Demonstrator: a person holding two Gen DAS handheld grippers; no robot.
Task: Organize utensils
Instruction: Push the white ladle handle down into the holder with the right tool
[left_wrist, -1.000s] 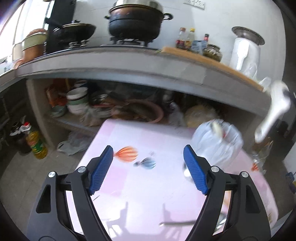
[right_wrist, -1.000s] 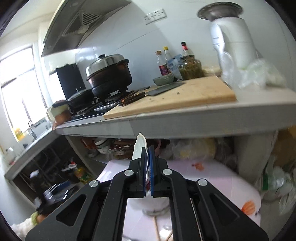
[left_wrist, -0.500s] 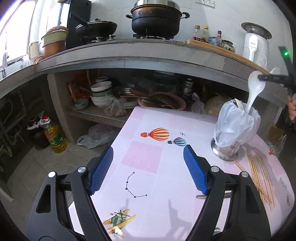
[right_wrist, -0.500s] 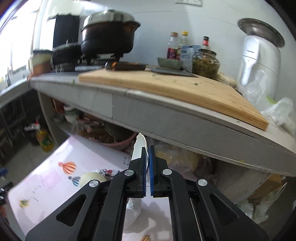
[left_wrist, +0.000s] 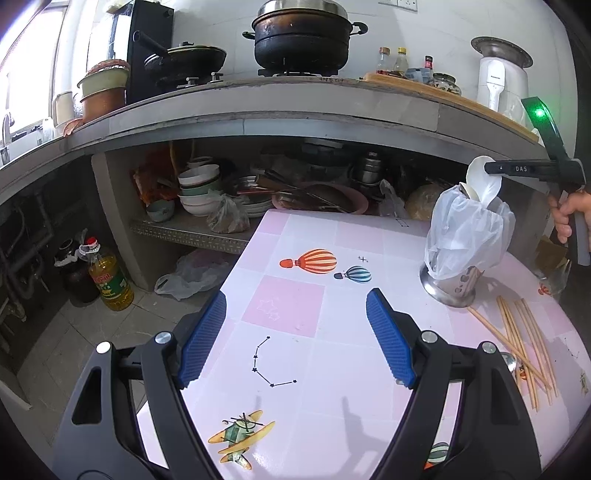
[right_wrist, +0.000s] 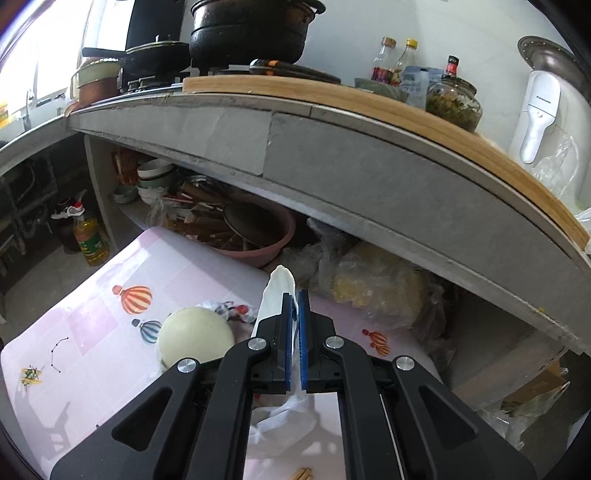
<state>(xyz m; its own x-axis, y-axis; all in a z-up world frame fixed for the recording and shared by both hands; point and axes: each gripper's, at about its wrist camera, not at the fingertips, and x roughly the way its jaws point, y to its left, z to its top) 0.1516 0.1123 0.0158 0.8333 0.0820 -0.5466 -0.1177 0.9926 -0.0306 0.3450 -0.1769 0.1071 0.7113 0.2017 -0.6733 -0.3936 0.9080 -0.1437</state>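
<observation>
Left wrist view: our right gripper (right_wrist: 294, 334), jaws pinched on a white spoon (left_wrist: 482, 181), holds it at the mouth of the bag-lined steel cup (left_wrist: 452, 284) beside loose chopsticks (left_wrist: 517, 339); our left gripper (left_wrist: 295, 339) hangs spread over the table (left_wrist: 332, 240).

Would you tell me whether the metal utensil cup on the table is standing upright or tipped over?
Upright: the cup stands on its base on the table, its bag-lined mouth facing up.

The right gripper (right_wrist: 294, 332) has carried the white spoon (left_wrist: 480, 181) down to the bag-lined holder (left_wrist: 452, 284).
</observation>
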